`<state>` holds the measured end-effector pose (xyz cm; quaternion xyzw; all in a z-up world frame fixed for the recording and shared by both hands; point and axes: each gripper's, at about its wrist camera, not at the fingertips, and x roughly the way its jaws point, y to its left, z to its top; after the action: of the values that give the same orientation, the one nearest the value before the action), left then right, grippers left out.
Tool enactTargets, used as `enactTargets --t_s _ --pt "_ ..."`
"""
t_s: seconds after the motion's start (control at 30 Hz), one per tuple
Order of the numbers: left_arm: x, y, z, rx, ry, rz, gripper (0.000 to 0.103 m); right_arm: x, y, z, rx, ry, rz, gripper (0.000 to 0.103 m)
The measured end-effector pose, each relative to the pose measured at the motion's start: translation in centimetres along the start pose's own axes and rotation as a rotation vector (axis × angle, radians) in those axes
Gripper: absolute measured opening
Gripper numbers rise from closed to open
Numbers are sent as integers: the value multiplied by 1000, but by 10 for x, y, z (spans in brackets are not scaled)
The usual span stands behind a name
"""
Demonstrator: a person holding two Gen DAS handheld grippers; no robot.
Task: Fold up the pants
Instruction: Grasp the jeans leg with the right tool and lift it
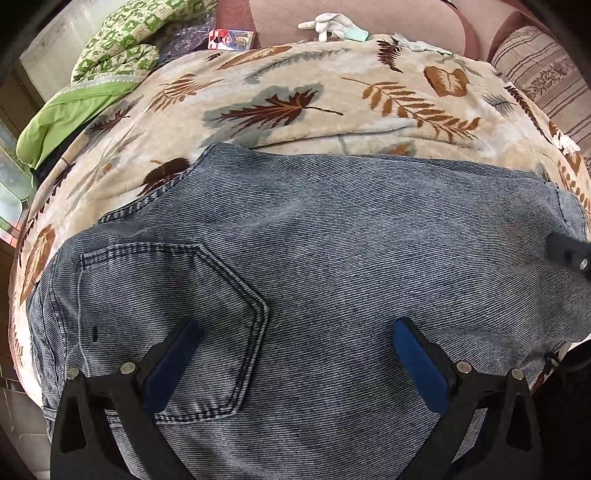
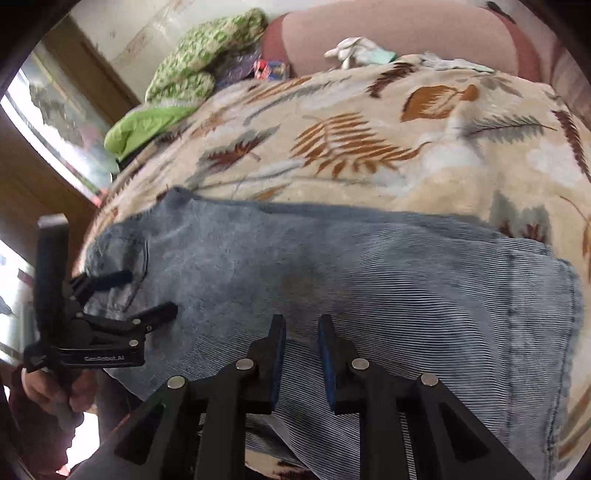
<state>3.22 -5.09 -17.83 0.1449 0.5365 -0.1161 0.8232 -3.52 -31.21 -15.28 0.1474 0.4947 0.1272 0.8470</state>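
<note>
The pants (image 1: 314, 236) lie flat on the leaf-print blanket (image 1: 295, 92), long axis running from 9 to 3 o'clock. The left gripper (image 1: 295, 343) hangs wide open and empty over the back pocket (image 1: 166, 317). The right gripper (image 2: 302, 332), jaws narrowly parted and holding nothing, is above the near edge toward the 3 o'clock end.

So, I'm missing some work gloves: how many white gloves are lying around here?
2. One white glove lies at the far edge of the leaf-print blanket; a second glove lies just right of it. More may be hidden.
</note>
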Motion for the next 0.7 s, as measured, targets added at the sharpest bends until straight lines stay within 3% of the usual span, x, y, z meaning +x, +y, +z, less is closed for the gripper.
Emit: enactTargets --t_s 0.13,0.2,0.23,0.27,0.3,0.4,0.53,0.7 --pt "-12 -7 -2 0 -27 -33 103 -41 -40 -6 111 -141 -8 21" --pt "-19 -12 1 22 -54 -60 103 -62 -67 -12 207 -210 9 27" --pt "-24 -17 0 39 -66 -76 103 -71 -79 -15 261 -236 21 44" --pt "-29 -24 -2 62 -77 -95 103 -81 -94 -20 328 -271 45 76" --pt "-32 -30 -4 83 -84 -108 103 -89 -105 -25 382 -310 61 87" --pt "-39 -50 -11 158 -100 -140 103 -111 -132 -41 495 -387 92 87" --pt "-39 -65 -17 221 -98 -151 103 -114 -164 -66 649 -329 151 87" --pt "-33 -61 -16 202 -79 -162 103 -116 -185 -105 844 -293 391 87"
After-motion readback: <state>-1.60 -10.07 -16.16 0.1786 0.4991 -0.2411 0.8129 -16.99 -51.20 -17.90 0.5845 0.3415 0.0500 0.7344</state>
